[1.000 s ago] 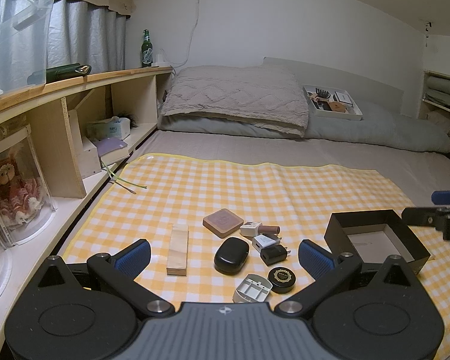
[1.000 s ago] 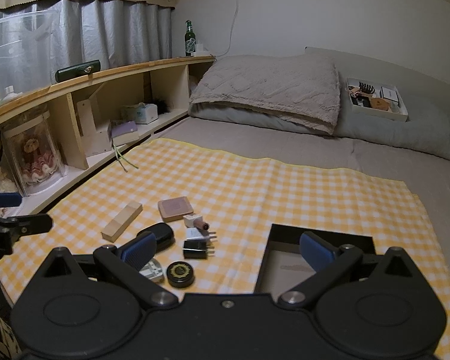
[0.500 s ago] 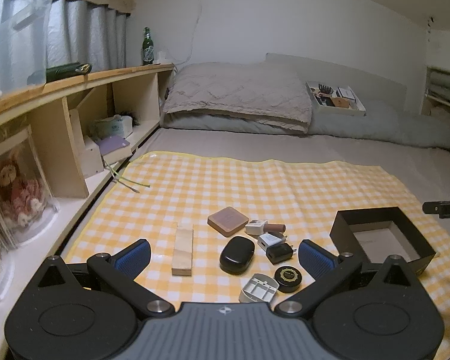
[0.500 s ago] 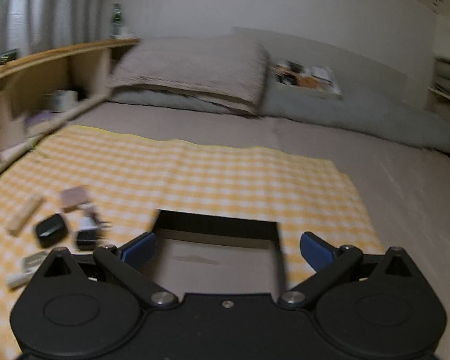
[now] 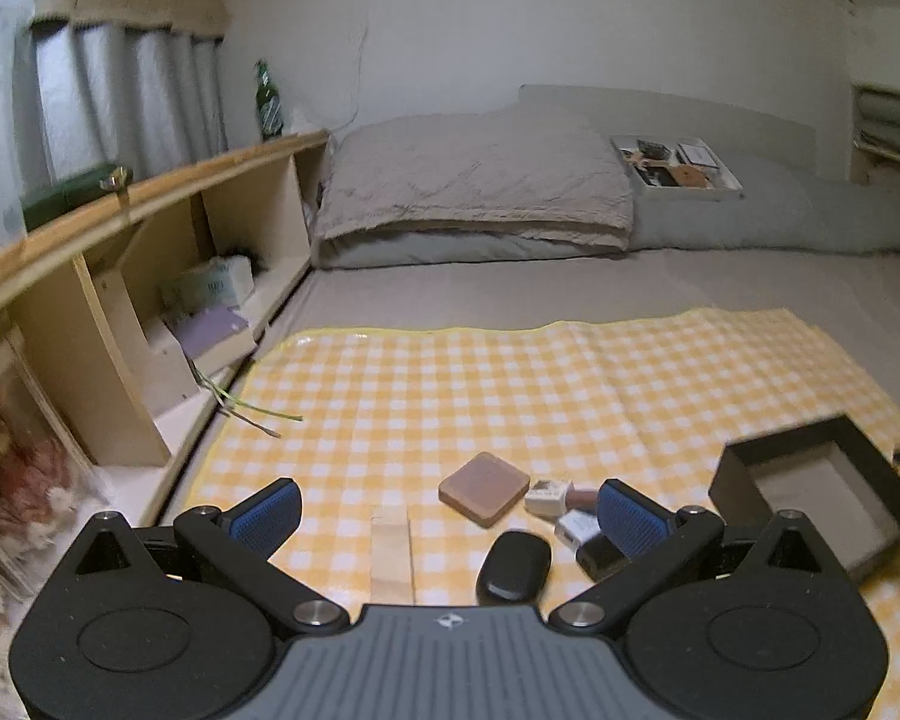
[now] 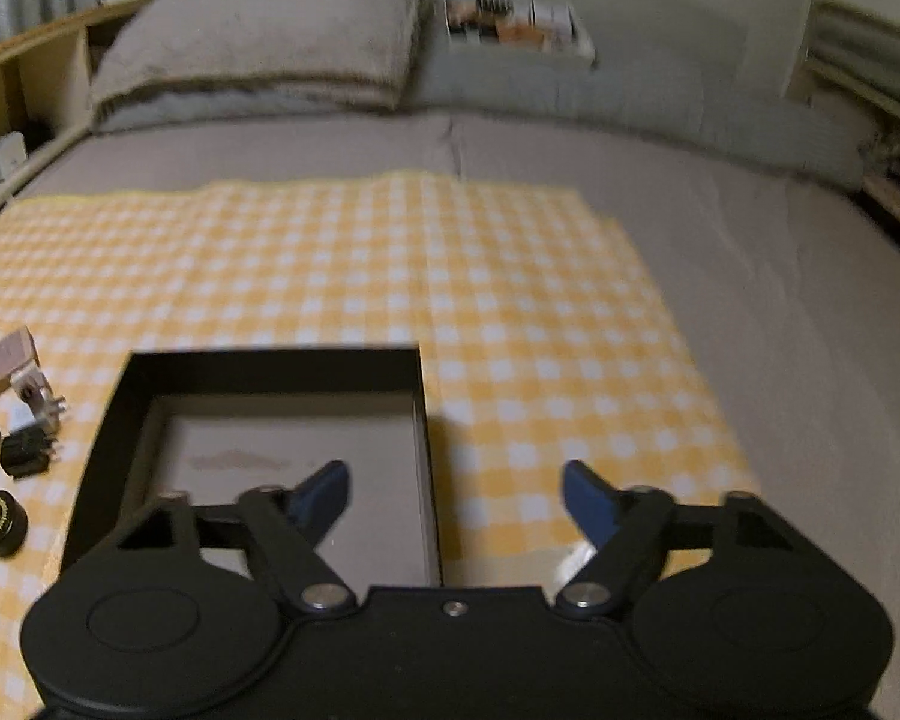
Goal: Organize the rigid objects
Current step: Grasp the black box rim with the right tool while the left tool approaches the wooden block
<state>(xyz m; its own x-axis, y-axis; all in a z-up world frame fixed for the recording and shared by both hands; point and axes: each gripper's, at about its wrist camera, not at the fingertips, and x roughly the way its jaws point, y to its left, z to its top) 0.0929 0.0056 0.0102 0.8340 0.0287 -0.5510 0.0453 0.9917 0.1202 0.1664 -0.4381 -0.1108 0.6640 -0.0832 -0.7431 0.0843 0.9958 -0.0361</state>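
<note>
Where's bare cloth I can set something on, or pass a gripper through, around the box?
Bare checked cloth runs beyond the black box to the cloth's far edge, and right of the box's wall. The box floor is bare. Crowded: left of the box, around the black charger, round tin and wooden block.

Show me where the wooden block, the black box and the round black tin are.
wooden block [image 5: 392, 552]: left wrist view, middle of its top face.
black box [image 6: 270, 363]: right wrist view, inner face of its far wall.
round black tin [image 6: 0, 517]: right wrist view, gold-printed lid.
</note>
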